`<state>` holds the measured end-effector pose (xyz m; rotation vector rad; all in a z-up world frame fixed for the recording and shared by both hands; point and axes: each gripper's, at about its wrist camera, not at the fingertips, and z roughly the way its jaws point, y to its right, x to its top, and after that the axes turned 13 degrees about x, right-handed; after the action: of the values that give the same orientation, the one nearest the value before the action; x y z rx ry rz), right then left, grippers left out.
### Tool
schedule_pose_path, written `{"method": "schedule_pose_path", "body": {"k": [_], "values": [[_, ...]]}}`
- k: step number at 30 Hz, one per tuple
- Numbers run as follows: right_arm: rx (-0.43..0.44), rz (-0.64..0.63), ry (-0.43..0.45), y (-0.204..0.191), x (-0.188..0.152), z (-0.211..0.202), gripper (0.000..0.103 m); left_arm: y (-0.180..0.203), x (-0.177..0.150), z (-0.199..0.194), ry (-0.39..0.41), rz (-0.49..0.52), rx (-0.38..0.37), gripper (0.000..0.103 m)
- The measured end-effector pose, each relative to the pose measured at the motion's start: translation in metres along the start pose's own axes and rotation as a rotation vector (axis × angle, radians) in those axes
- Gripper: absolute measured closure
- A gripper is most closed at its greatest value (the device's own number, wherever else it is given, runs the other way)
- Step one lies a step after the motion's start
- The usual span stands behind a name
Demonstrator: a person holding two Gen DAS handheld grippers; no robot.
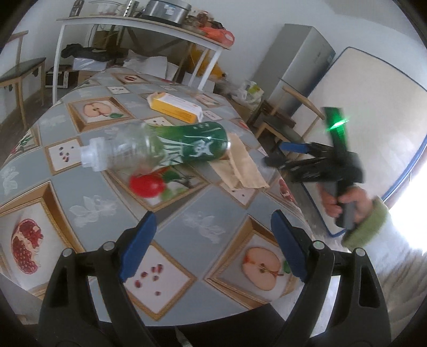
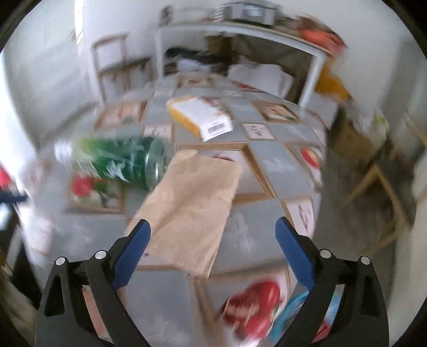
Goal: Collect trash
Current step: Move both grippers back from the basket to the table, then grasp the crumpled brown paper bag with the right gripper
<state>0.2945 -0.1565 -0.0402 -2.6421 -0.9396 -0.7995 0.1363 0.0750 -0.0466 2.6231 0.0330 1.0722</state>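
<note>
A clear plastic bottle (image 1: pixel 165 149) with a green label lies on its side on the fruit-print tablecloth (image 1: pixel 88 186), cap end to the left. Its base rests against a flat brown paper bag (image 1: pixel 240 165). A yellow and white box (image 1: pixel 176 106) lies further back. My left gripper (image 1: pixel 213 240) hangs open over the near table edge, nothing between its fingers. A hand in a green cuff (image 1: pixel 363 227) holds my right gripper (image 1: pixel 277 154) beyond the table's right edge. In the blurred right wrist view, the right gripper (image 2: pixel 213 240) stands open over the bag's (image 2: pixel 192 202) near end, bottle (image 2: pixel 122 162) at left, box (image 2: pixel 200 117) behind.
Behind the table stands a white shelf table (image 1: pixel 144 24) loaded with a metal pot and clutter, boxes beneath it. A wooden chair (image 1: pixel 21 72) is at far left. On the right are another wooden chair (image 1: pixel 293 117), a grey fridge (image 1: pixel 299 58) and a mattress (image 1: pixel 373 120) against the wall.
</note>
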Motion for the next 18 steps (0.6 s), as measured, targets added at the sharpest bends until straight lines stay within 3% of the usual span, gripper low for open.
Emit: {"method": "schedule_pose_path", "body": {"k": [7, 13, 16, 18], "values": [[0.075, -0.003, -0.109, 0.014, 0.015, 0.062, 0.011, -0.01, 0.001, 0.0, 0.02, 0.006, -0.001, 0.02], [0.126, 0.046, -0.083, 0.014, 0.012, 0.068, 0.013, -0.013, 0.003, 0.004, 0.014, 0.001, -0.021, 0.02], [0.153, 0.091, -0.073, 0.014, 0.007, 0.064, 0.03, -0.013, 0.002, 0.006, 0.006, -0.006, -0.034, 0.02], [0.155, 0.109, -0.061, 0.011, 0.006, 0.062, 0.047, -0.014, 0.001, 0.008, 0.001, -0.009, -0.035, 0.02]]}}
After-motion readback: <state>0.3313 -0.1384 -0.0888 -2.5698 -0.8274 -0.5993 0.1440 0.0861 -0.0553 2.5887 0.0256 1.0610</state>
